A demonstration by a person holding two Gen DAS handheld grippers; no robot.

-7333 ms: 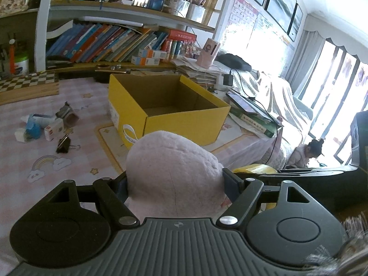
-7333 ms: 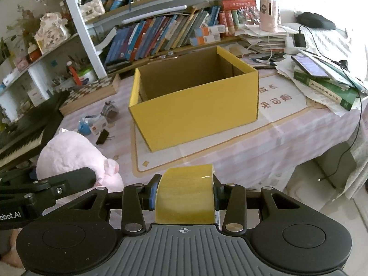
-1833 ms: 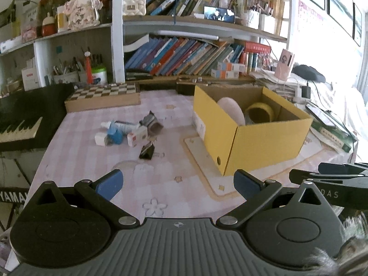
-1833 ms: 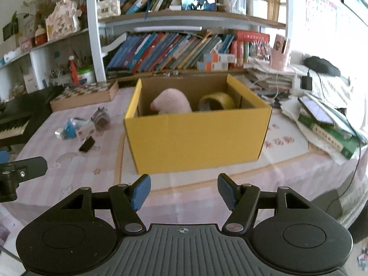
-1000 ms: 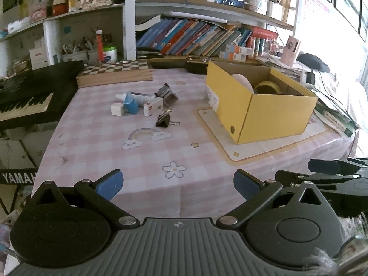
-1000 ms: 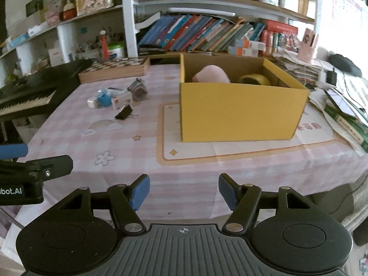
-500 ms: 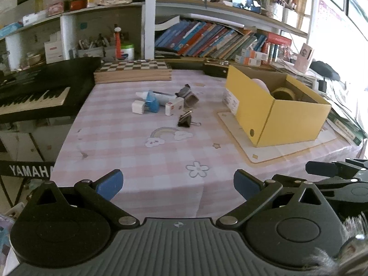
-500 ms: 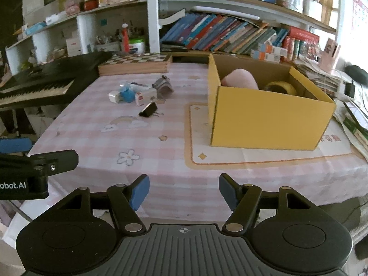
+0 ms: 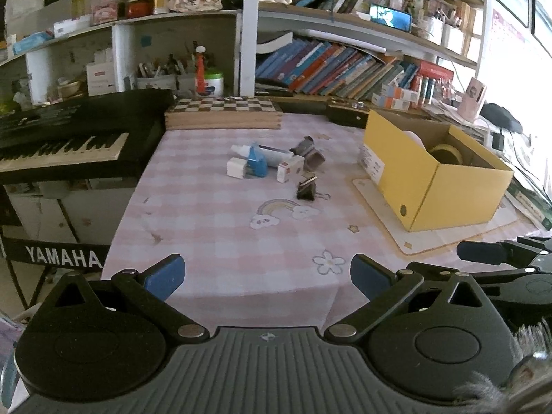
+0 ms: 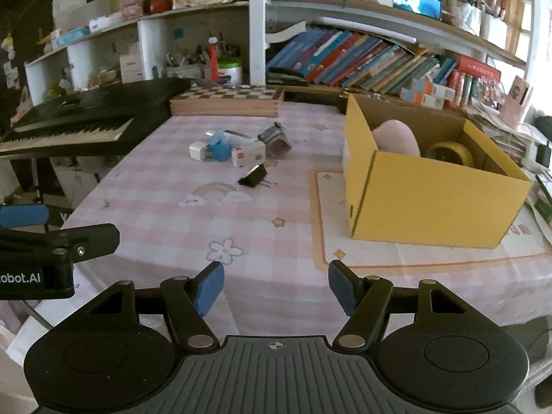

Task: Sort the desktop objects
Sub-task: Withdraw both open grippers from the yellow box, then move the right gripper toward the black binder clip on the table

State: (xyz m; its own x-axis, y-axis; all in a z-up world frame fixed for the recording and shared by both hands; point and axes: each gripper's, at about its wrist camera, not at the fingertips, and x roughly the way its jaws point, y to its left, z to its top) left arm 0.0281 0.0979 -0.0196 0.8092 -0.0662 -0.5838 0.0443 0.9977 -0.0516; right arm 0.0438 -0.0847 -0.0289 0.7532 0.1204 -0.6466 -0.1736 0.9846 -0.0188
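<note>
A yellow cardboard box (image 10: 431, 203) (image 9: 459, 189) stands on the right of the pink checked table. A pink plush toy (image 10: 396, 139) and a yellow tape roll (image 10: 448, 153) (image 9: 445, 153) lie inside it. A black binder clip (image 10: 253, 176) (image 9: 306, 189) lies mid-table. Behind it sits a cluster: white charger (image 9: 236, 168), blue item (image 9: 257, 164), small white box (image 9: 289, 168), grey object (image 9: 310, 153). My left gripper (image 9: 267, 274) and my right gripper (image 10: 276, 286) are both open and empty, held off the table's near edge.
A black Yamaha keyboard (image 9: 65, 138) stands left of the table. A wooden chessboard box (image 9: 224, 114) lies at the table's back. Bookshelves (image 10: 362, 58) fill the wall behind. Papers and books (image 9: 528, 200) lie right of the yellow box.
Both grippers have let go of the plush toy and tape roll, which now lie in the box. Both have drawn back and leftwards from the box, staying open.
</note>
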